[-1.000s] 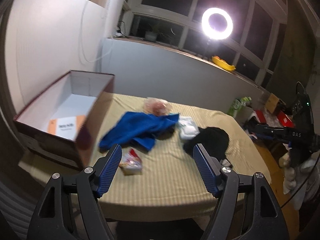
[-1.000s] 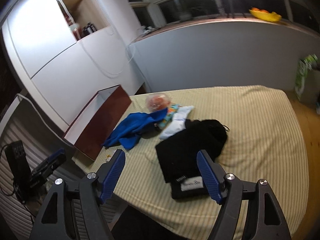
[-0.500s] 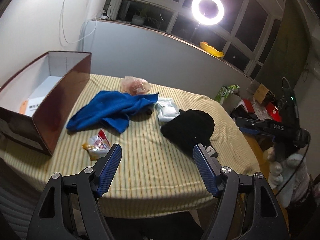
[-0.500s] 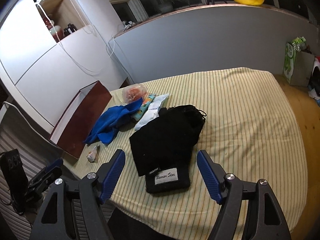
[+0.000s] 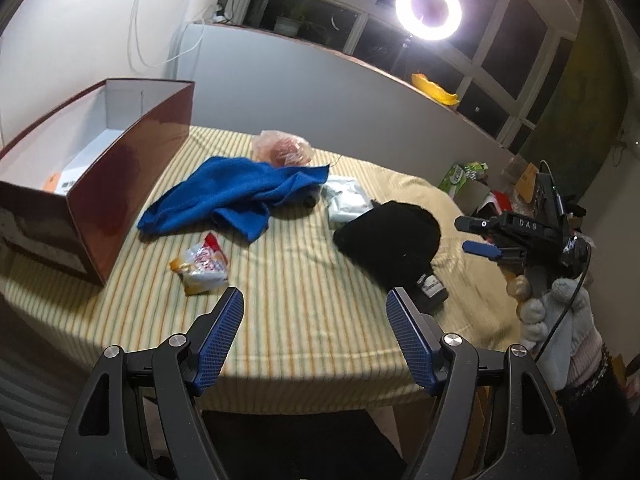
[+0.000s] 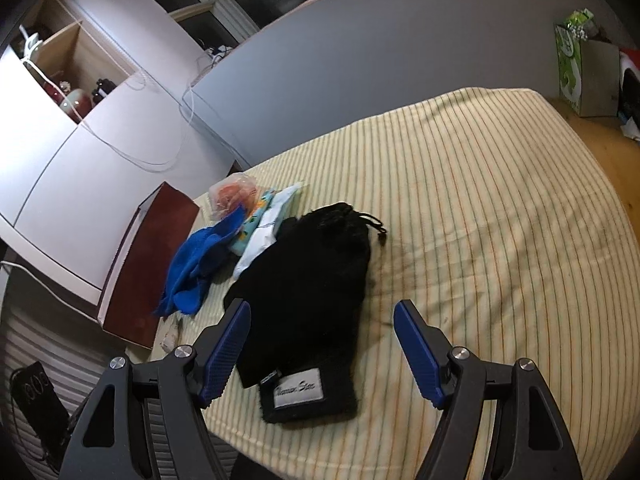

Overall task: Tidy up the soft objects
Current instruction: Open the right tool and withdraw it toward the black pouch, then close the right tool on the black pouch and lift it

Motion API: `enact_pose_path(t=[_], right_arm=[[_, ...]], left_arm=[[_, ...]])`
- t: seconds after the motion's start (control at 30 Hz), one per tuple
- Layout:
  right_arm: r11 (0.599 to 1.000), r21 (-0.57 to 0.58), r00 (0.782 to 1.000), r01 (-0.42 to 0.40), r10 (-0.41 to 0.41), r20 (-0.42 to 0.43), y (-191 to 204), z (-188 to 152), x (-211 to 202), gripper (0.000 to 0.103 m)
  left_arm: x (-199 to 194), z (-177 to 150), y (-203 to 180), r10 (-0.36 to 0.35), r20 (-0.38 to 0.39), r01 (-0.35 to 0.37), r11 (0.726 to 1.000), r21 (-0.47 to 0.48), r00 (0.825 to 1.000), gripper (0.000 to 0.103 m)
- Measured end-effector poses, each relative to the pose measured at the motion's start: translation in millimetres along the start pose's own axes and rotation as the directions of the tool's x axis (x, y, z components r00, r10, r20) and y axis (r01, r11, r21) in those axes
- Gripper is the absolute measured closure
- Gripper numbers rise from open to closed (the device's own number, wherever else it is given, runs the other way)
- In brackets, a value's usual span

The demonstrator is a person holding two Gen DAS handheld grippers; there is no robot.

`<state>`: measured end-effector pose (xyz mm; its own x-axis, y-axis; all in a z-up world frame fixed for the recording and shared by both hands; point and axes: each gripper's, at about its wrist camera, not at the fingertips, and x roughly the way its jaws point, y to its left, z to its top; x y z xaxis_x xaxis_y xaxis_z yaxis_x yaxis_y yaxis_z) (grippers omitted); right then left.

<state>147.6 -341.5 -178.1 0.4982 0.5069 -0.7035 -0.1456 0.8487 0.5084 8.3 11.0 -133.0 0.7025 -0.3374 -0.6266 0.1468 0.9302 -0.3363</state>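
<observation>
A striped yellow cloth covers the table (image 5: 304, 320) (image 6: 500, 220). On it lie a crumpled blue towel (image 5: 232, 196) (image 6: 192, 268), a black drawstring bag (image 5: 392, 236) (image 6: 312, 288) with a white label, a pale packet (image 5: 346, 200) (image 6: 264, 236), a pink plastic bag (image 5: 282, 148) (image 6: 232, 196) and a small snack wrapper (image 5: 204, 268). My left gripper (image 5: 314, 300) hovers open above the near table edge, empty. My right gripper (image 6: 322, 312) hangs open over the black bag's near end, not touching it. It also shows at the right of the left wrist view, held by a gloved hand (image 5: 552, 312).
An open dark-red box (image 5: 100, 160) (image 6: 148, 264) with a white inside stands at the table's left end. A ring light (image 5: 428, 10) glares by the windows. Cartons and clutter (image 5: 468, 176) sit on the floor beyond the right end. A white cupboard wall (image 6: 100, 152) runs behind the box.
Both grippers have come lower and closer to the table. The right one has rolled and now sits nearer over the black bag's labelled end. Jaws unchanged.
</observation>
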Motion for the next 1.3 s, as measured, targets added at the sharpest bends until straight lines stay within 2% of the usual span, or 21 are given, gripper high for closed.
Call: enact_pose_path(t=[0.2,0.4,0.47,0.6,0.77,0.9,1.0,1.1,1.2,1.3], right_arm=[[1.0,-0.001,1.0,-0.001,0.001,-0.011,-2,11,16,0.033],[0.999,-0.026,0.999,0.028,-0.029,-0.021,4,23,29,0.033],[1.0,-0.016,1.0,0.014,-0.014,-0.017,3,28,30,0.033],[0.997,-0.059,0.999,0.045,-0.045,-0.008,11,36,32,0.033],[0.995,-0.054,0.996,0.081,-0.083,-0.038,2,43,41,0.033],[0.999,-0.005,0.997,0.032,-0.032,-0.07,-10,43,47,0.034],[1.0,0.011,0.996,-0.012,0.013,-0.09,-10,41,50,0.053],[1.0,-0.006,0.994,-0.018,0.017,-0.108,-5,38,53,0.064],[1.0,-0.002,0.994,-0.031,0.031,-0.105,-1,36,50,0.082],[0.999,-0.009,0.995,-0.046,0.045,-0.087,7,35,43,0.086]], left_arm=[[4,-3,11,0.037,-0.008,-0.037,0.999,-0.008,0.999,0.029],[19,13,21,0.051,-0.015,-0.051,0.999,-0.01,0.999,0.029],[24,19,24,0.052,-0.008,-0.052,0.999,-0.014,0.999,0.029],[37,27,27,0.028,-0.025,-0.028,0.999,-0.024,0.999,0.029],[58,26,15,-0.033,-0.067,0.032,0.999,-0.025,0.997,0.029],[68,21,4,-0.059,-0.088,0.058,0.998,-0.015,0.994,0.029],[70,20,0,-0.065,-0.093,0.065,0.998,-0.01,0.994,0.029],[69,21,-1,-0.065,-0.09,0.065,0.998,-0.008,0.994,0.029],[67,21,1,-0.063,-0.084,0.063,0.998,-0.009,0.994,0.029],[66,20,3,-0.063,-0.083,0.062,0.998,-0.015,0.995,0.029]])
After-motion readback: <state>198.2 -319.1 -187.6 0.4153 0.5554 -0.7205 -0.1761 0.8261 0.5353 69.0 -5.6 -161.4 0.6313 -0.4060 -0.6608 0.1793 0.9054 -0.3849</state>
